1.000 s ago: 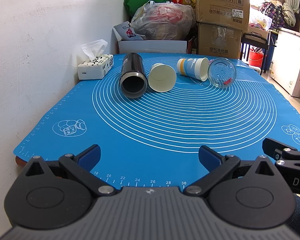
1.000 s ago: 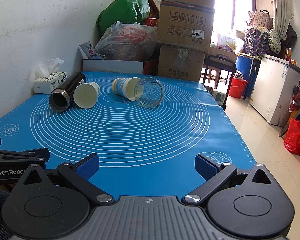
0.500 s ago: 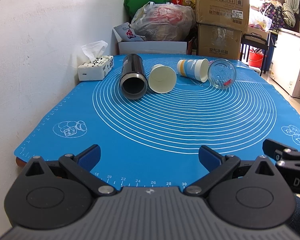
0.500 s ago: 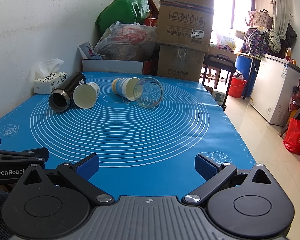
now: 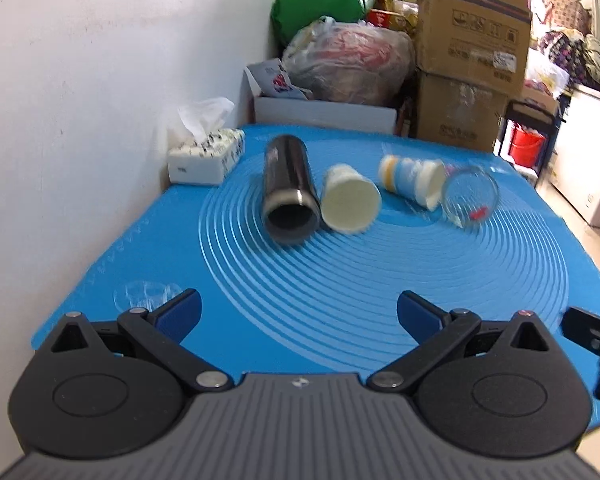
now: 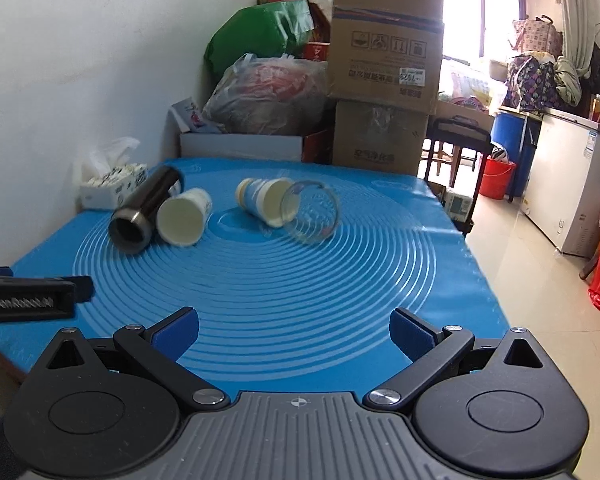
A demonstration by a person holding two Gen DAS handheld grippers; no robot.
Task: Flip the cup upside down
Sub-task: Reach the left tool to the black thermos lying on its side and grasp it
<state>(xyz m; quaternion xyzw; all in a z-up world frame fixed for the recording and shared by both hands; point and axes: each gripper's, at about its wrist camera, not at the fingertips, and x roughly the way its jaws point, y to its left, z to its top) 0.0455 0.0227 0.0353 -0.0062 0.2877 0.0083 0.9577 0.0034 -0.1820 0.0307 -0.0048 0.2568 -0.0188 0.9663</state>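
Several cups lie on their sides on the blue mat point(image 5: 340, 280), mouths toward me: a black steel tumbler point(image 5: 286, 196), a cream paper cup point(image 5: 350, 200), a blue-and-white paper cup point(image 5: 412, 178) and a clear glass point(image 5: 470, 196). In the right wrist view they are the tumbler point(image 6: 146, 210), cream cup point(image 6: 184, 218), blue-and-white cup point(image 6: 262, 200) and glass point(image 6: 310, 214). My left gripper point(image 5: 299, 314) is open and empty, short of the tumbler. My right gripper point(image 6: 294, 330) is open and empty over the mat's near part.
A tissue box point(image 5: 206, 154) stands at the mat's far left by the white wall. Cardboard boxes point(image 5: 470, 60), plastic bags point(image 5: 348, 64) and a white box crowd behind the table. The table's right edge drops to a tiled floor point(image 6: 540, 280) with a white freezer.
Both grippers have moved forward and risen toward the cups; the left wrist view is blurred by motion. The cups have not moved. Both stay open.
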